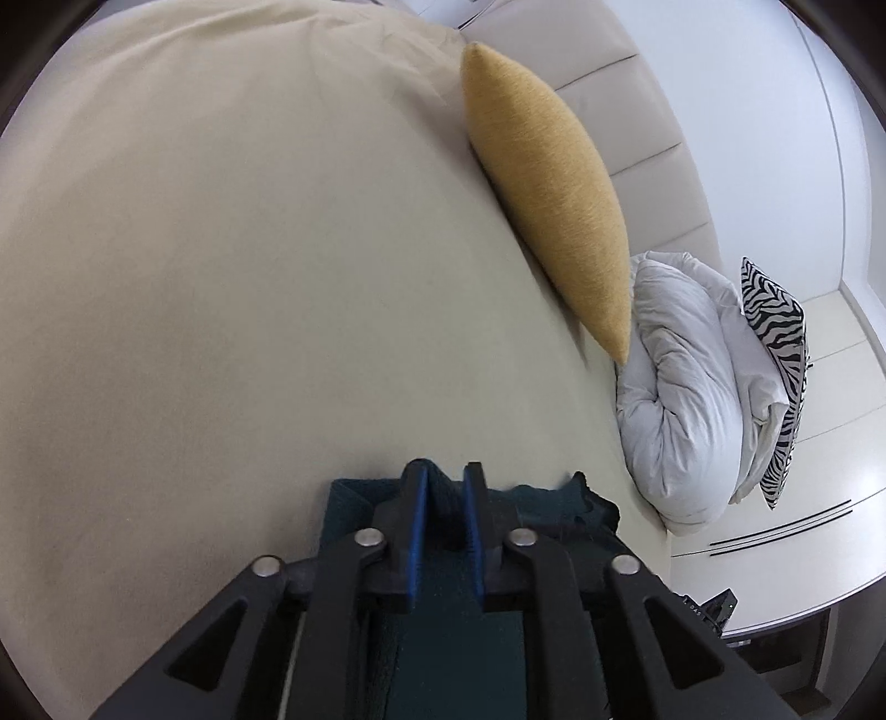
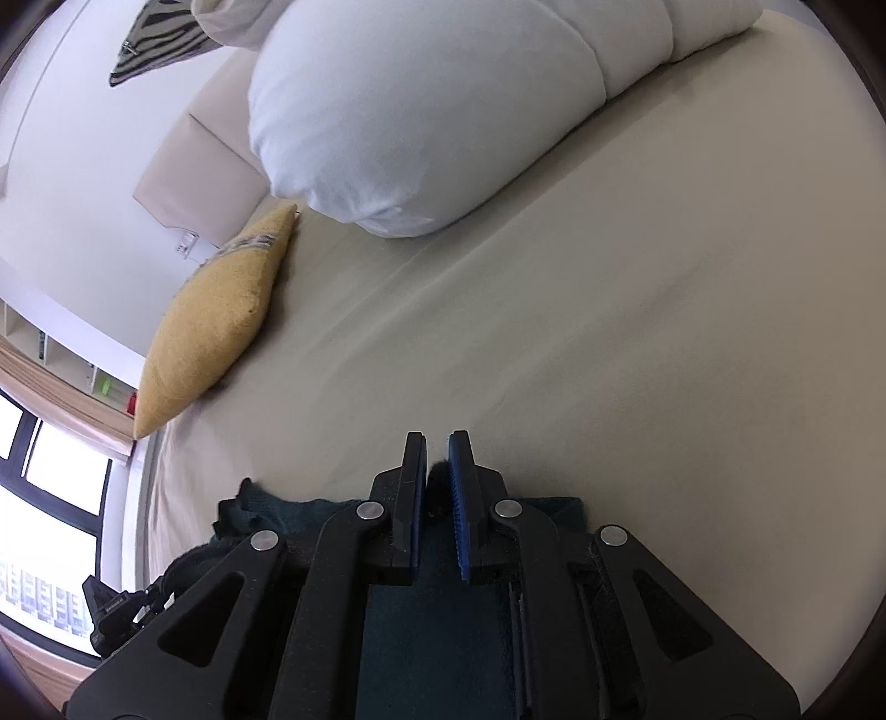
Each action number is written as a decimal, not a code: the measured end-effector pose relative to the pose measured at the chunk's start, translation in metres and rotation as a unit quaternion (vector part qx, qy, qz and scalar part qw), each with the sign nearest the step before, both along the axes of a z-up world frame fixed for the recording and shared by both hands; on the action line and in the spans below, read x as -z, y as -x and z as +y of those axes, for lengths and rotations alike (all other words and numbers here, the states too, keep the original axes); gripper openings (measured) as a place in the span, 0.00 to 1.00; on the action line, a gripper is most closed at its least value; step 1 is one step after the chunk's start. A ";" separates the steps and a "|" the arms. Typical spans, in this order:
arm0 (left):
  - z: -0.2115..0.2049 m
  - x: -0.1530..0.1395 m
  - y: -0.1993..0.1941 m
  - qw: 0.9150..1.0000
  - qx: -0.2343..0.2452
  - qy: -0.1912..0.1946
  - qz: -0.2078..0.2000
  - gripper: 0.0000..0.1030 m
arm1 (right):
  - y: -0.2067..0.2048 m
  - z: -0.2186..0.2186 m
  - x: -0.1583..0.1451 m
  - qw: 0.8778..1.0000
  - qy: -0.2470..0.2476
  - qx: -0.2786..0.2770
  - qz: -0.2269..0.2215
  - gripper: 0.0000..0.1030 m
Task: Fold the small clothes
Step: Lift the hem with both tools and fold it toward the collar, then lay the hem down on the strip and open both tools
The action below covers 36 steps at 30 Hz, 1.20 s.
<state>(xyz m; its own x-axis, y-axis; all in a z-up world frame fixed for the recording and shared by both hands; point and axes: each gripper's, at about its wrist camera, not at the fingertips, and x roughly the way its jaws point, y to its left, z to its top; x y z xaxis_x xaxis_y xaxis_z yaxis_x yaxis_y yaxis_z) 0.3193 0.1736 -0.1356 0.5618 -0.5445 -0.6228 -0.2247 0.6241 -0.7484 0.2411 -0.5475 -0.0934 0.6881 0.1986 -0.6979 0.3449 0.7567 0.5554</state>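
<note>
left gripper [image 1: 446, 471]: low at the near edge of the left wrist view, pointing down at the bed. Blue-lined jaws stand a narrow gap apart, a ridge of the dark teal garment [image 1: 545, 498] rising between them. Pads look just off the cloth, so a loose straddle and not a firm pinch.
dark teal garment, left view: lies flat on the beige bed sheet [image 1: 221, 277] under and around the gripper, spreading right to a rumpled dark edge near the white duvet [image 1: 686, 399].
yellow cushion [image 1: 545, 188]: far and right of the gripper, leaning on the padded beige headboard [image 1: 626, 111], its low tip touching the duvet.
white duvet: bundled at the right edge of the bed.
zebra-print cushion [image 1: 775, 354]: propped against the right side of the duvet.
right gripper [image 2: 437, 443]: near edge of the right wrist view, pointing down at the sheet. Jaws almost together, tips a sliver apart, a dark tuft of the garment pinched between them lower down.
dark teal garment, right view: under the gripper, rumpled edge out to the left [image 2: 260, 504], flat edge just to the right; sheet beyond is bare.
far side, right view: yellow cushion [image 2: 216, 332] at left, duvet [image 2: 421, 111] at top centre, zebra-print cushion [image 2: 160, 41] top left.
window [image 2: 50, 482]: far left edge, bright.
</note>
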 end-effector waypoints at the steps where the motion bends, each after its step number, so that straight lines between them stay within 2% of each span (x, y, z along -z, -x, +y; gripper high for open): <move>1: 0.002 0.001 0.003 1.000 -0.002 0.011 -0.006 0.37 | -0.002 -0.001 0.004 1.000 0.001 0.006 0.004 0.10; 3: 0.007 -0.005 0.013 1.000 -0.007 0.010 -0.019 0.51 | -0.003 -0.001 0.008 1.000 0.010 0.011 0.006 0.21; 4: 0.009 -0.009 0.019 1.000 -0.008 0.012 -0.025 0.52 | -0.002 -0.001 0.008 1.000 0.017 0.014 0.002 0.40; 5: 0.010 -0.012 0.024 0.999 -0.006 0.015 -0.029 0.52 | 0.003 -0.002 0.008 1.000 0.019 0.018 -0.003 0.50; 8: 0.008 -0.026 0.047 0.999 0.001 0.011 -0.041 0.52 | 0.025 -0.002 -0.001 0.999 0.002 0.019 -0.032 0.50; 12: 0.005 -0.036 0.082 0.998 0.007 0.002 -0.054 0.54 | 0.056 0.011 -0.009 0.999 0.015 0.005 -0.041 0.50; 15: -0.004 -0.039 0.110 0.998 0.017 -0.029 -0.058 0.54 | 0.083 0.034 -0.007 0.998 0.044 -0.027 -0.033 0.50; 20: -0.019 -0.025 0.157 0.996 0.043 -0.058 -0.049 0.54 | 0.127 0.062 0.004 0.994 0.090 -0.061 -0.024 0.50; 28: -0.026 -0.019 0.184 0.990 0.048 -0.121 -0.056 0.54 | 0.205 0.068 0.017 0.990 0.117 -0.074 -0.014 0.48; 31: -0.031 -0.019 0.186 0.985 0.056 -0.147 -0.064 0.54 | 0.213 0.074 0.023 0.987 0.138 -0.086 -0.008 0.47; 34: -0.032 -0.016 0.188 0.983 0.057 -0.159 -0.066 0.53 | 0.212 0.077 0.030 0.983 0.157 -0.092 0.006 0.40; 36: -0.033 -0.017 0.190 0.981 0.057 -0.172 -0.069 0.53 | 0.212 0.074 0.031 0.984 0.152 -0.088 0.004 0.36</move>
<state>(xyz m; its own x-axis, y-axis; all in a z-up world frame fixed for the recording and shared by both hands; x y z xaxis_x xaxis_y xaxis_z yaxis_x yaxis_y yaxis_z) 0.1291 0.1406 -0.1184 0.6020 -0.3802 -0.7022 -0.0497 0.8598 -0.5082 0.0294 -0.4735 -0.1242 0.6559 0.0955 -0.7487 0.1964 0.9362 0.2915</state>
